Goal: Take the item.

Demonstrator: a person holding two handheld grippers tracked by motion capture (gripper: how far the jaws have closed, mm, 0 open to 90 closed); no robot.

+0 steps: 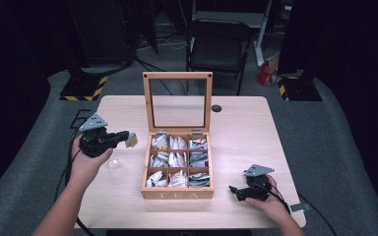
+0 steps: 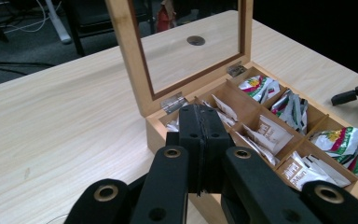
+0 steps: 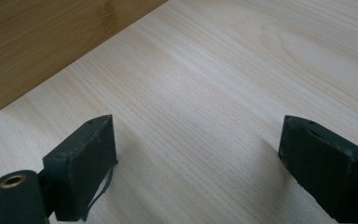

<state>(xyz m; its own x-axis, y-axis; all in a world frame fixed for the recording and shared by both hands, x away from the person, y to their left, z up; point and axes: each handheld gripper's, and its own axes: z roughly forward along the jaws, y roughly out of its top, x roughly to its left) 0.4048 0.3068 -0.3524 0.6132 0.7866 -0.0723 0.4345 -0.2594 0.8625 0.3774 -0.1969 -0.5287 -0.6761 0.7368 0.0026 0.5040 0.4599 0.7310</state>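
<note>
A wooden tea box [image 1: 177, 193] stands open mid-table, its glass lid [image 1: 146, 103] upright, and its nine compartments hold tea bags [image 1: 178, 160]. My left gripper [image 1: 126, 137] hovers left of the box, pointing at it, shut on a small grey and yellow tea bag [image 1: 132, 141]. In the left gripper view the jaws of this gripper [image 2: 200, 116] are pressed together in front of the box's near wall [image 2: 156, 133], above the packets [image 2: 272, 133]. My right gripper [image 1: 234, 191] rests on the table right of the box's front corner. It is open [image 3: 196, 154] with bare wood between the jaws.
A small clear glass object [image 1: 113, 163] lies on the table under my left hand. A round cable hole [image 1: 216, 108] sits behind the lid. A black chair [image 1: 219, 46] stands beyond the far edge. The box's side [image 3: 37, 42] lies ahead of the right gripper.
</note>
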